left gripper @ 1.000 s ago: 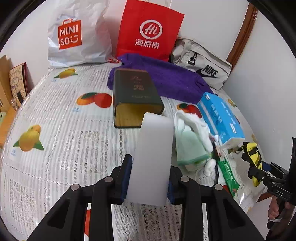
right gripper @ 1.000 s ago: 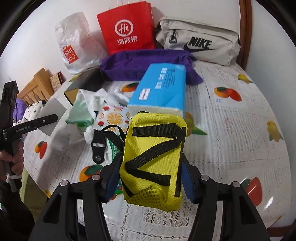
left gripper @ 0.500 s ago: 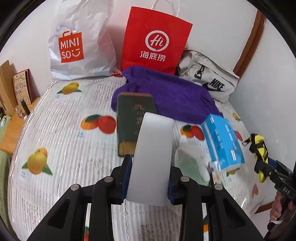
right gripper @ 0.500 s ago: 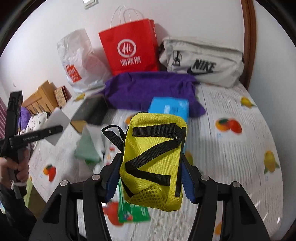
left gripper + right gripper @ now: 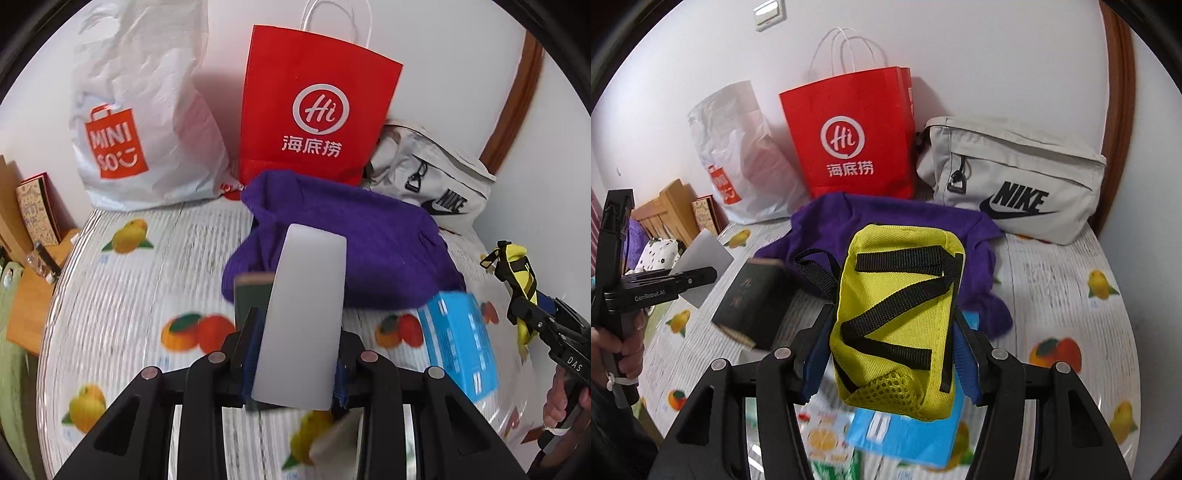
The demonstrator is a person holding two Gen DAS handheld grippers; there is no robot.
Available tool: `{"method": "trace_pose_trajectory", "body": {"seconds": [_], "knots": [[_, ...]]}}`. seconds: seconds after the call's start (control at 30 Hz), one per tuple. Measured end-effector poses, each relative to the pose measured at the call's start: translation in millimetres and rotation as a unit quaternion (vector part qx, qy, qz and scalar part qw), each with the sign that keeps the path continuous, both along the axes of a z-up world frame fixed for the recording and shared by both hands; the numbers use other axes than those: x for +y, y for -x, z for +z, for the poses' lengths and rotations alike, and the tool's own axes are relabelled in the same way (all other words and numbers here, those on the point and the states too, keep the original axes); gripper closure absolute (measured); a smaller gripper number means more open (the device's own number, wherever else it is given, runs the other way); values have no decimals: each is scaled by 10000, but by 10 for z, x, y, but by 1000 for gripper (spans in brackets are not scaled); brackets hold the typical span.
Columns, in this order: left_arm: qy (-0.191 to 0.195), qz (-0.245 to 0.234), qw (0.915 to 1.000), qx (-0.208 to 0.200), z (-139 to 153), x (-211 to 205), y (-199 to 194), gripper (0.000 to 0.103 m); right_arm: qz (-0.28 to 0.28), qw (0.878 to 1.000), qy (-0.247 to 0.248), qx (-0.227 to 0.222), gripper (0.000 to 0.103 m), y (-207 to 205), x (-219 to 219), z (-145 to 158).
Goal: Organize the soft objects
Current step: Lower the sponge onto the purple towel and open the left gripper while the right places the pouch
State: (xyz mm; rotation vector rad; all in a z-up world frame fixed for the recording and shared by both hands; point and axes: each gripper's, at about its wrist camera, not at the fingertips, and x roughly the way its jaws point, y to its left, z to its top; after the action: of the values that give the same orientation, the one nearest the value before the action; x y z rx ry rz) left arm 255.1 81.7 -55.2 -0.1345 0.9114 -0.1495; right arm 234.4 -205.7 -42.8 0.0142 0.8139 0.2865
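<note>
Both your grippers have risen from the table [image 5: 110, 280] toward the bags at the wall, so placement seems next. Left gripper [image 5: 297, 363]: fingers clamped on the white sponge [image 5: 304, 317], held aloft. Right gripper [image 5: 892, 365]: fingers clamped on the yellow pouch [image 5: 897, 314], also aloft.

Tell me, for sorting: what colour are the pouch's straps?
Black, on the yellow fabric pouch; clearest in the right wrist view.
</note>
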Motion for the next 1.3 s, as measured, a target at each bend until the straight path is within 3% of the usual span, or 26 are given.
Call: {"method": "trace_pose_trajectory", "body": {"seconds": [0.2, 0.33, 0.67, 0.97, 1.3], "knots": [[-87, -15, 10000, 42, -54, -40, -420, 72, -71, 9999, 63, 43, 45, -428, -2, -114], [84, -91, 9998, 170, -157, -90, -709, 72, -114, 9998, 93, 141, 45, -712, -12, -241], [-98, -168, 9992, 357, -288, -294, -1318, 72, -140, 9992, 184, 338, 45, -1300, -15, -525], [-81, -135, 9979, 627, -547, -349, -1882, 72, -148, 9972, 322, 664, 45, -1587, -21, -805], [-13, -44, 9952, 976, -796, -372, -2204, 71, -224, 9926, 335, 1149, 44, -1738, -58, -1043]]}}
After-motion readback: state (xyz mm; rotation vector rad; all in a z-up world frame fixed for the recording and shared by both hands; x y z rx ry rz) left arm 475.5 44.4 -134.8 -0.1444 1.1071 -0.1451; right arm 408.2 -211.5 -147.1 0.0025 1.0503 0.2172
